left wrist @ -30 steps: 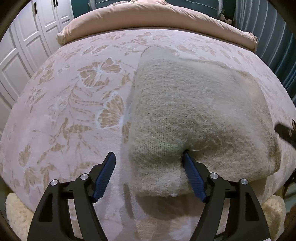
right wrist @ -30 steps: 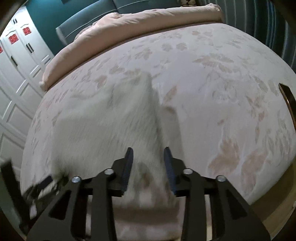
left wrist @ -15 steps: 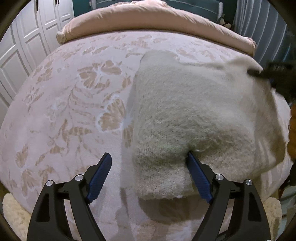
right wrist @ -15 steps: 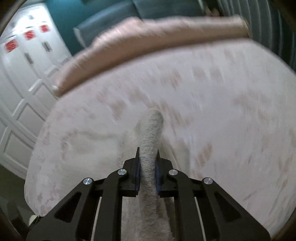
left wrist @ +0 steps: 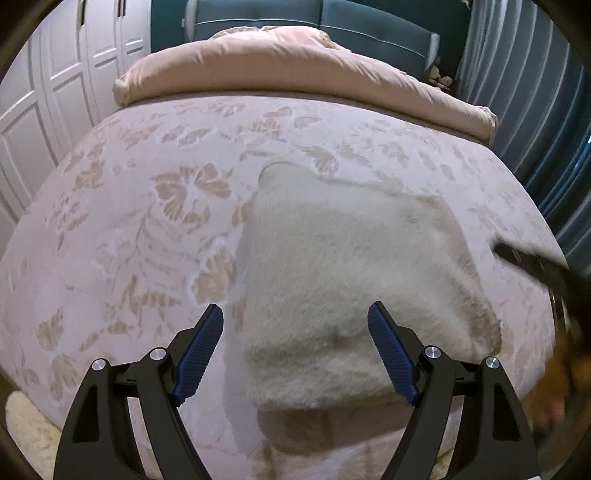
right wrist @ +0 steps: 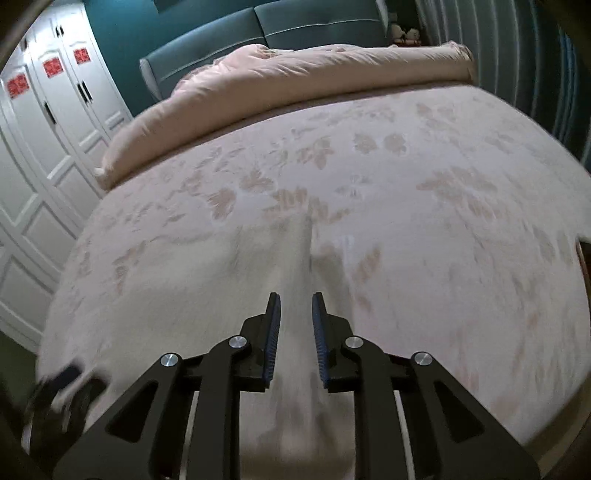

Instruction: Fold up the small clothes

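Note:
A cream knitted garment lies folded in a thick block on the floral bedspread, near the bed's front edge. My left gripper is open wide and empty, held just above the garment's near left part. In the right wrist view the garment is blurred and lies left of and under my right gripper, whose jaws stand a little apart with nothing between them. The right gripper also shows as a dark blur in the left wrist view, at the garment's right side.
A pink rolled duvet lies across the far end of the bed before a teal headboard. White wardrobe doors stand to the left, striped curtains to the right. A fluffy rug lies below the bed's front edge.
My right gripper was shut on a fold of the garment half a second ago; it has let go and drawn back. My left gripper has lifted off the garment and stays open.

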The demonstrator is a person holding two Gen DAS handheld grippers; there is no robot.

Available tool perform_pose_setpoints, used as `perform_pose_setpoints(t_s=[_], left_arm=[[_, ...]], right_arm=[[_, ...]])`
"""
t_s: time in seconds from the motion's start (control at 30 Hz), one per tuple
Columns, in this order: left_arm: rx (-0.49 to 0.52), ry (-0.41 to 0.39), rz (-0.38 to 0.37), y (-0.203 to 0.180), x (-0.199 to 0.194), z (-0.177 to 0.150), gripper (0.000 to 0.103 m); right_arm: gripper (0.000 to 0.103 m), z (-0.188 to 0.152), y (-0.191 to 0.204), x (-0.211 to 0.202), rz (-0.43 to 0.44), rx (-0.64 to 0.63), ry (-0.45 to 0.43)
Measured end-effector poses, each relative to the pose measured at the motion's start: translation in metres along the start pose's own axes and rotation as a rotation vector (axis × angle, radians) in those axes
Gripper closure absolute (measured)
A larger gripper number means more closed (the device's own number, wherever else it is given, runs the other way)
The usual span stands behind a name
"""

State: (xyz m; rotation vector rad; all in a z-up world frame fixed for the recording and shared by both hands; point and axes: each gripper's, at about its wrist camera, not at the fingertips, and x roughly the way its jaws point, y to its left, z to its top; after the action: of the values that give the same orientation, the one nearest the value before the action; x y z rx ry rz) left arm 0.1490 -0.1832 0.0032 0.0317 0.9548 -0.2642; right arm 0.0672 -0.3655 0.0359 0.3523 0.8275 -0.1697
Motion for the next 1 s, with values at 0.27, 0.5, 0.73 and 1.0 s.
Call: perform_pose_setpoints(t_s=[0.27, 0.5, 0.73, 1.0], left_arm=[[-0.026, 0.139, 0.037, 0.005, 0.057, -0.02, 0.021], [-0.172, 0.098, -0.099, 0.034, 0.031, 0.002, 0.015], [-0.267, 0.198, -0.225, 0.049, 0.077, 0.003, 0.015], [-0.296, 0.212, -0.326, 0.038, 0.102, 0.005, 0.011]], right_arm=[[0.085, -0.062, -0.013, 0.03, -0.061, 0.012, 0.16], [0.034, -0.041, -0.038, 0.008, 0.014, 0.141, 0.063], [0.026, -0.057, -0.052, 0.06, 0.197, 0.256, 0.203], [0.021, -0.047, -0.034, 0.087, 0.291, 0.237, 0.184]])
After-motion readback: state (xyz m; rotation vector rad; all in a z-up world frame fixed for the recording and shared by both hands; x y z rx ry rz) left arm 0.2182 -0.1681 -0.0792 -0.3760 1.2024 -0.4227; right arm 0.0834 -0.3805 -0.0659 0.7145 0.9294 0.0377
